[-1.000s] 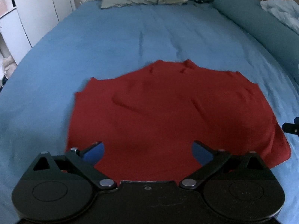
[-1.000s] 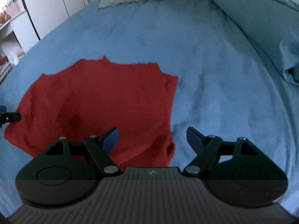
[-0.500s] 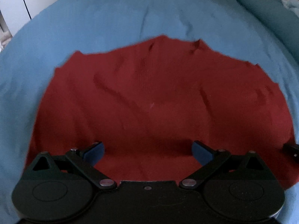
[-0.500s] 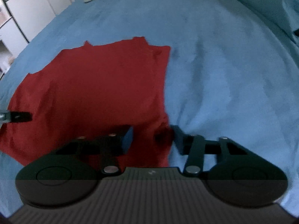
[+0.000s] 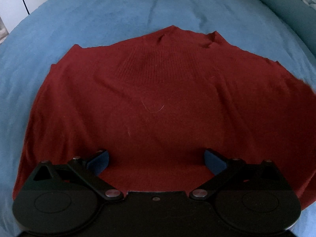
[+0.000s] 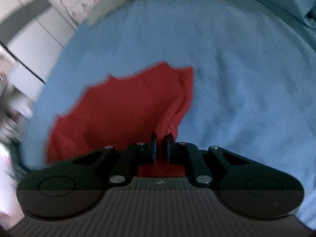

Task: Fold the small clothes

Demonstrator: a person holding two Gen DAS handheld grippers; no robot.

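Note:
A dark red knit garment (image 5: pixel 158 98) lies spread flat on the blue bed sheet (image 5: pixel 118 15). My left gripper (image 5: pixel 157 160) is open, low over the garment's near edge, with cloth between and under its blue pads. In the right wrist view the garment (image 6: pixel 122 106) is blurred and its right edge is bunched and pulled up. My right gripper (image 6: pixel 160 147) is shut on that right edge of the red garment, and cloth shows between the closed jaws.
White cupboard doors (image 6: pixel 31 31) stand at the left beyond the bed. A teal bolster (image 5: pixel 284 6) lies along the bed's right side. Rumpled blue bedding (image 6: pixel 292 4) is at the upper right. Blue sheet surrounds the garment on all sides.
My right gripper closed on the garment's right edge and has lifted it, tilting the view. My left gripper moved forward and lower over the garment, staying open.

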